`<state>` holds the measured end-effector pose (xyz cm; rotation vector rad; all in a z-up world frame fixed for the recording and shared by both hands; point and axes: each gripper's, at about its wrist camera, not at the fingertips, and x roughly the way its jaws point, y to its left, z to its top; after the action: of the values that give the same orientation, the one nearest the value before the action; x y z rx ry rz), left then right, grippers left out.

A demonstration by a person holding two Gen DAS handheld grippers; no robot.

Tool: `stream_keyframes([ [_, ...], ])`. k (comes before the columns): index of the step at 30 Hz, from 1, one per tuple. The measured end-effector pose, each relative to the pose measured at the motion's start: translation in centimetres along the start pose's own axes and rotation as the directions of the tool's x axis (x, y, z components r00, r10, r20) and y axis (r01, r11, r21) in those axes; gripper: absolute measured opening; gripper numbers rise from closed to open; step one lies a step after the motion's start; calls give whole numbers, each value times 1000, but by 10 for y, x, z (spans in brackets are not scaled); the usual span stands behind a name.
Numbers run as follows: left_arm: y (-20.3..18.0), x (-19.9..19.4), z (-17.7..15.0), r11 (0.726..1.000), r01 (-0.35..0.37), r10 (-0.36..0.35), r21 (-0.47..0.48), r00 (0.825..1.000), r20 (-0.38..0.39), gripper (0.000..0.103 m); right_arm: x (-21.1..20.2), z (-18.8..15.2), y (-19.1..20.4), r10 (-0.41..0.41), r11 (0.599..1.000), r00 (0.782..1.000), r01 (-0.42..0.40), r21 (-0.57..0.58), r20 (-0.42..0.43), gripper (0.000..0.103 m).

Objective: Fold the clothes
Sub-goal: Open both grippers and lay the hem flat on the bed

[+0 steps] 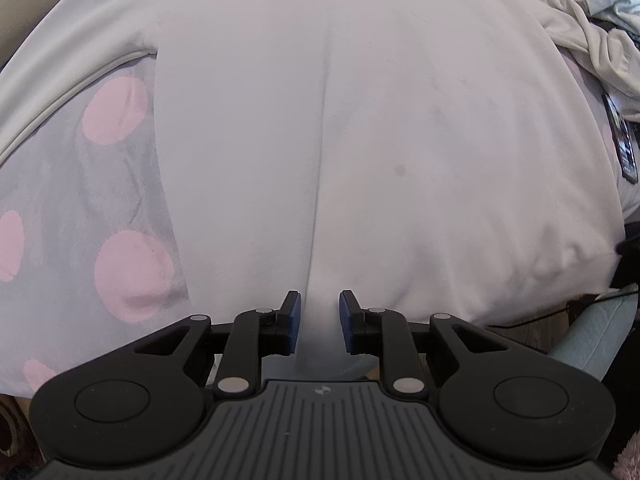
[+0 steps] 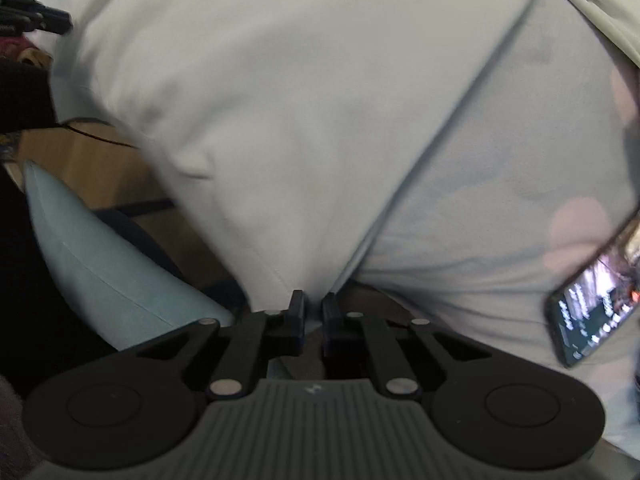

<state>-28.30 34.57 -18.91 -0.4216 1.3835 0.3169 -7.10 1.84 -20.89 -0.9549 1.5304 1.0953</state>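
Observation:
A white garment point(image 1: 360, 120) lies spread flat on a grey blanket with pink dots point(image 1: 80, 200), with a crease down its middle. My left gripper point(image 1: 319, 312) sits at its near hem with the jaws a little apart and a ridge of the white cloth running between the blue pads. In the right wrist view the same white garment point(image 2: 280, 120) is lifted, and my right gripper point(image 2: 313, 312) is shut on its corner, which hangs from the pads. The view is blurred.
A phone point(image 2: 592, 300) with a lit screen lies on the blanket at the right; it also shows in the left wrist view point(image 1: 622, 140). Other crumpled clothes point(image 1: 592, 32) are piled at the far right. A light blue chair point(image 2: 100, 260) and wooden floor are at the left.

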Motion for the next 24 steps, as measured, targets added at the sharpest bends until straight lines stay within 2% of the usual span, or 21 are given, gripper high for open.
stream_keyframes([
  [1, 0, -1, 2, 1000, 0, 0, -5, 1000, 3, 19, 4, -1, -3, 1, 1000, 1000, -1, 14, -17, 1],
  [4, -1, -10, 7, 1000, 8, -8, -7, 1000, 28, 19, 0, -4, -5, 19, 999, 1000, -20, 39, 2, 6],
  [6, -1, -18, 13, 1000, 19, -19, -8, 999, 50, 19, -22, -6, -9, 26, 998, 996, -31, 53, 86, 6],
  [8, -1, -27, 21, 1000, 29, -28, -12, 997, 76, 19, -46, -7, -17, -11, 997, 985, -2, 75, 172, 15],
  [10, -1, -33, 32, 999, 34, -31, -22, 993, 110, 19, -73, -12, -32, -73, 991, 965, 42, 126, 251, 23],
  [12, 0, -39, 44, 998, 47, -40, -46, 988, 149, 19, -99, -20, -56, -133, 977, 936, 68, 204, 326, 24],
  [15, 2, -41, 59, 993, 83, -64, -83, 976, 208, 19, -135, -35, -92, -231, 934, 880, 80, 349, 416, 27],
  [17, 1, -39, 64, 990, 93, -66, -103, 969, 238, 19, -153, -45, -112, -290, 898, 838, 71, 434, 463, 36],
  [21, 1, -33, 70, 989, 77, -44, -126, 969, 243, 19, -180, -60, -143, -390, 843, 761, 67, 534, 519, 42],
  [24, 3, -31, 74, 987, 77, -41, -139, 968, 246, 19, -183, -58, -159, -430, 820, 725, 63, 569, 539, 46],
])
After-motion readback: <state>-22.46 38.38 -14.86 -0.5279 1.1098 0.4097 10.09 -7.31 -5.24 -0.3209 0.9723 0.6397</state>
